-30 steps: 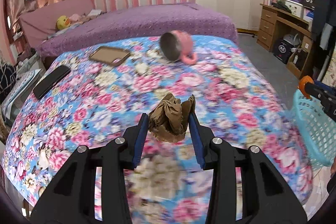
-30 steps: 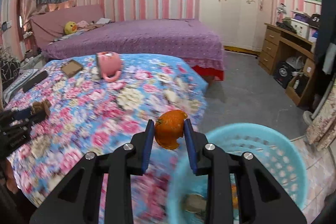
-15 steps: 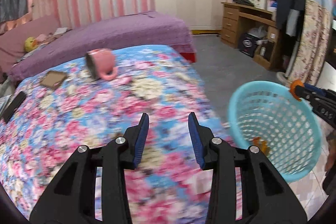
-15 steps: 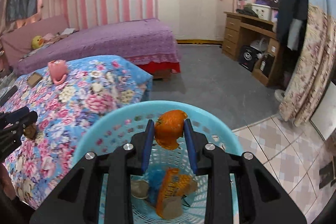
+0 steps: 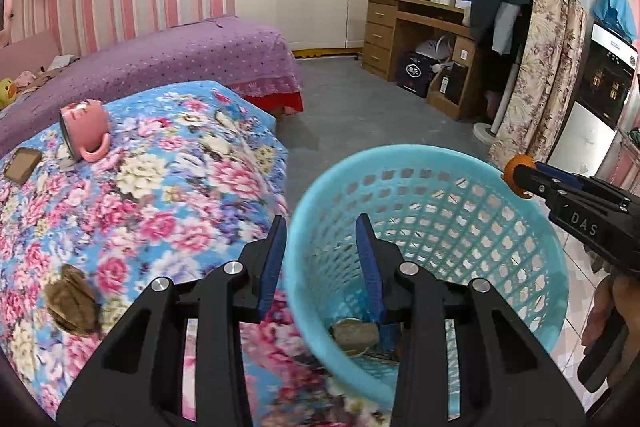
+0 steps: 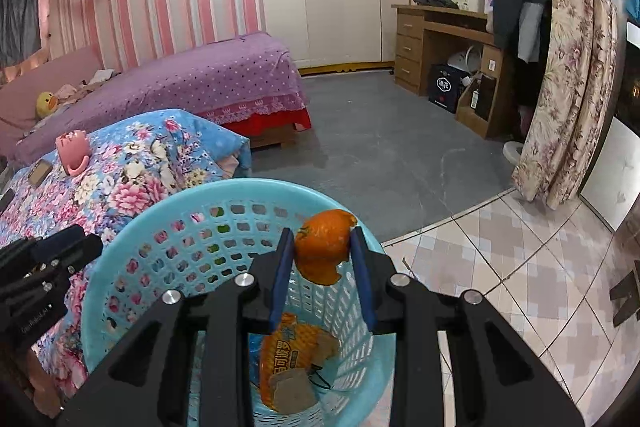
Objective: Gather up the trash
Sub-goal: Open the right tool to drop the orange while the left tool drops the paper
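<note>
Your claws work in a pink-striped bedroom: a bed under a floral quilt (image 5: 152,195) lies to the left of your left claw (image 5: 320,259), a purple bed (image 5: 168,55) beyond it, grey floor (image 6: 380,155) ahead and tiles (image 6: 500,267) to the right of your right claw (image 6: 323,259). The blue basket (image 5: 500,219) stands just off the quilt's edge, its rim between the left claw's fingers in that view. Floor beyond the basket is open up to the desk (image 5: 404,27) and the curtain (image 6: 568,87).

Your left claw is released, nothing between its pads, though its jaws have just been narrowing a little. A crumpled brown wad (image 5: 74,301) lies on the quilt to its lower left; a pink mug (image 5: 84,129) and a brown card (image 5: 23,165) lie farther off.

Your right claw is clenched on an orange peel (image 6: 323,247), held over the basket's mouth. Below it in the basket lie an orange wrapper (image 6: 284,355) and a brownish scrap (image 6: 292,391).
</note>
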Demonstrator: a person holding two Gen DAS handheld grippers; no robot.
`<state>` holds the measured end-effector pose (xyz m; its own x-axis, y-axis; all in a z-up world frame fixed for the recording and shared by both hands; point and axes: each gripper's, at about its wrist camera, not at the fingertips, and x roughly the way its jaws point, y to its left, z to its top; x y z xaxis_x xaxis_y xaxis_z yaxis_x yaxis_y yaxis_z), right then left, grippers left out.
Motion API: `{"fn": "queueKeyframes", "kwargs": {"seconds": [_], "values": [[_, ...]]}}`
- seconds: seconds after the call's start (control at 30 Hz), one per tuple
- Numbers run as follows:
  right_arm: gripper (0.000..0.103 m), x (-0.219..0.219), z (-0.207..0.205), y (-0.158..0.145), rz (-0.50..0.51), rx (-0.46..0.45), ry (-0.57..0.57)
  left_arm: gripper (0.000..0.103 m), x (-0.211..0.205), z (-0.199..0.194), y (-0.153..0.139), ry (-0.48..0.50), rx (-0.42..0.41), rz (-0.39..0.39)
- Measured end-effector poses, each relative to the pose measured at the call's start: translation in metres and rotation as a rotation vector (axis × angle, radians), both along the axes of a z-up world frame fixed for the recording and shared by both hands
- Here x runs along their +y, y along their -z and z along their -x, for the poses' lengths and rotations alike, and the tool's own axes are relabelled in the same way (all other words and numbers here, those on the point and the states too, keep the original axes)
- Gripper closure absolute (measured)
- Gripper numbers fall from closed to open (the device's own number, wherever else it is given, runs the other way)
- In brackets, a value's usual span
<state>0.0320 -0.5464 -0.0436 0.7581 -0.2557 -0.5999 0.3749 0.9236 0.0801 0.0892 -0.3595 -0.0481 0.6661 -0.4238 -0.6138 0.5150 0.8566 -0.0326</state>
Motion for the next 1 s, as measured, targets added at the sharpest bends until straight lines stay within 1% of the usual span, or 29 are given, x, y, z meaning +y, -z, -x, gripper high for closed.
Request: {"fn": "queueKeyframes", "kwargs": {"seconds": [0.1, 0.13, 0.17, 0.23, 0.43, 0.53, 0.6, 0.63, 0.67, 0.7, 0.73, 0.87, 1.0], "values": [[0.073, 0.000, 0.001, 0.000, -0.005, -0.006, -0.005, 0.067, 0.008, 0.005, -0.001, -0.024, -0.030, -0.041], [0.073, 0.000, 0.001, 0.000, -0.006, -0.007, -0.007, 0.056, 0.015, 0.006, -0.002, -0.037, -0.038, -0.049], [0.073, 0.001, 0.001, 0.000, -0.008, -0.010, -0.010, 0.036, 0.025, 0.007, -0.003, -0.052, -0.042, -0.058], [0.073, 0.002, 0.000, 0.000, -0.013, -0.012, -0.017, 0.022, 0.052, 0.006, -0.004, -0.120, -0.072, -0.083], [0.073, 0.009, -0.005, -0.002, -0.013, -0.016, -0.040, 0.011, 0.118, -0.008, -0.004, -0.265, -0.069, -0.118], [0.073, 0.012, -0.006, -0.003, -0.008, -0.017, -0.048, 0.011, 0.136, -0.020, 0.003, -0.295, -0.033, -0.118], [0.073, 0.013, -0.006, -0.004, -0.008, -0.018, -0.051, 0.012, 0.143, -0.032, 0.012, -0.302, 0.024, -0.122], [0.073, 0.013, -0.006, -0.004, -0.008, -0.017, -0.052, 0.018, 0.145, -0.036, 0.015, -0.299, 0.049, -0.110], [0.073, 0.013, -0.006, -0.004, -0.007, -0.017, -0.053, 0.033, 0.145, -0.039, 0.018, -0.288, 0.075, -0.097], [0.073, 0.013, -0.006, -0.004, -0.007, -0.016, -0.052, 0.044, 0.145, -0.040, 0.021, -0.278, 0.091, -0.094], [0.073, 0.013, -0.005, -0.004, -0.008, -0.016, -0.051, 0.060, 0.144, -0.043, 0.024, -0.272, 0.109, -0.103], [0.073, 0.012, -0.006, -0.003, -0.006, -0.011, -0.048, 0.062, 0.138, -0.041, 0.019, -0.268, 0.084, -0.096], [0.072, 0.014, -0.007, -0.005, -0.002, -0.014, -0.047, 0.062, 0.113, -0.038, 0.004, -0.210, 0.075, -0.045]]}}
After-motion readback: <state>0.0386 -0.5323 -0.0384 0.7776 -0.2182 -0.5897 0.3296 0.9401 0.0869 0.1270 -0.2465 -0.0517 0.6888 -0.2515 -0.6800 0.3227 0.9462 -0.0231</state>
